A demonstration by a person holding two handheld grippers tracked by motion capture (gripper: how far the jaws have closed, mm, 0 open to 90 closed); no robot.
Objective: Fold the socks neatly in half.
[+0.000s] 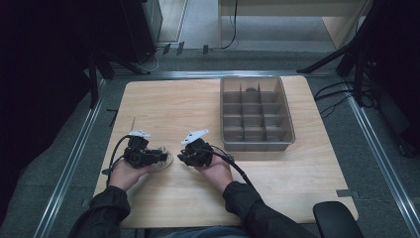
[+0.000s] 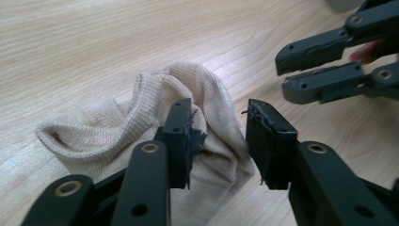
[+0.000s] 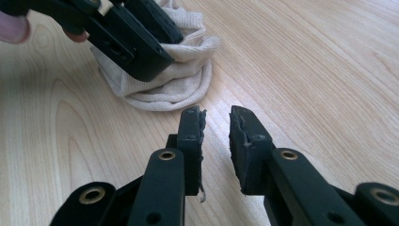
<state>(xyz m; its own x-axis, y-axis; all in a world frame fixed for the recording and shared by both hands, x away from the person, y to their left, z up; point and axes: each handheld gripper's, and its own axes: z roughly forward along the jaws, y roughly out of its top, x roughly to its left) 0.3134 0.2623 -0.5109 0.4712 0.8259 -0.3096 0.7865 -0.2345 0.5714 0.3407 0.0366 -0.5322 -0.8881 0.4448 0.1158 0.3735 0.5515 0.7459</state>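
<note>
The pale wooden counter point(image 1: 163, 104) fills mid-frame. A grey divided tray point(image 1: 255, 113) sits at its upper right. Lower left, a crumpled beige sock point(image 2: 141, 117) lies bunched on the wood. The left hand-held gripper point(image 2: 219, 136) straddles it, jaws parted; the right hand-held gripper point(image 3: 216, 127), narrowly parted, holds nothing beside it.

Parted right gripper point(image 3: 216, 125) near beige sock point(image 3: 169, 80) on wooden table point(image 3: 306, 70).

Sock point(image 1: 166, 159) on desk point(image 1: 173, 104) between both grippers; compartment tray point(image 1: 254, 113) farther back, to the right.
</note>
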